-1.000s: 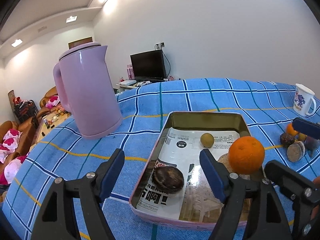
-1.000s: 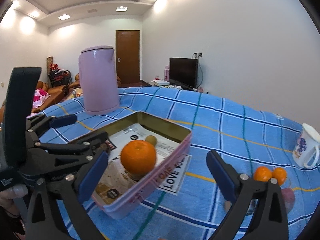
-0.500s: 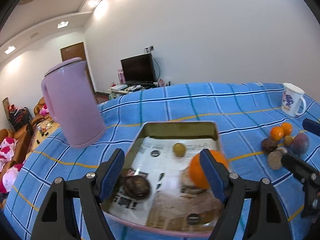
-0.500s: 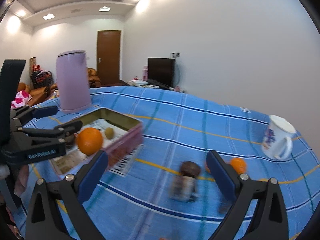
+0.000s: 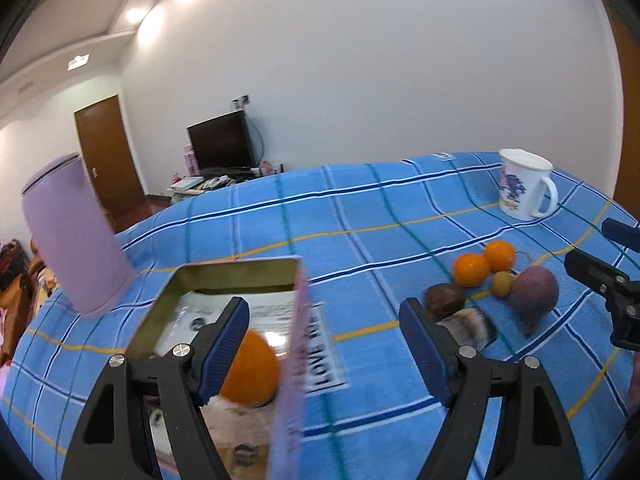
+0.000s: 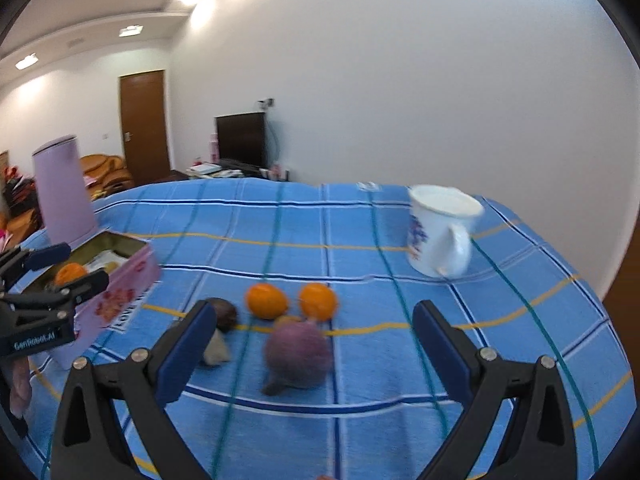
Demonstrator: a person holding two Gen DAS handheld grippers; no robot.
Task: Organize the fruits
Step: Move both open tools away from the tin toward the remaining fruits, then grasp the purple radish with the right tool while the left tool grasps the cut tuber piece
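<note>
Both wide, empty tools [image 5: 324, 344] [image 6: 312, 344] now off the tin [image 5: 298, 364], toward loose fruits [image 6: 298, 350].

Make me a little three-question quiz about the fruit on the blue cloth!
1. How many small oranges lie on the cloth outside the tin?
2. True or false: the right hand-held gripper is holding the purple fruit.
3. What stands nearest the white mug: A) kettle, B) small oranges, C) tin?

Key: 1. Two. 2. False, it is open and empty. 3. B.
</note>
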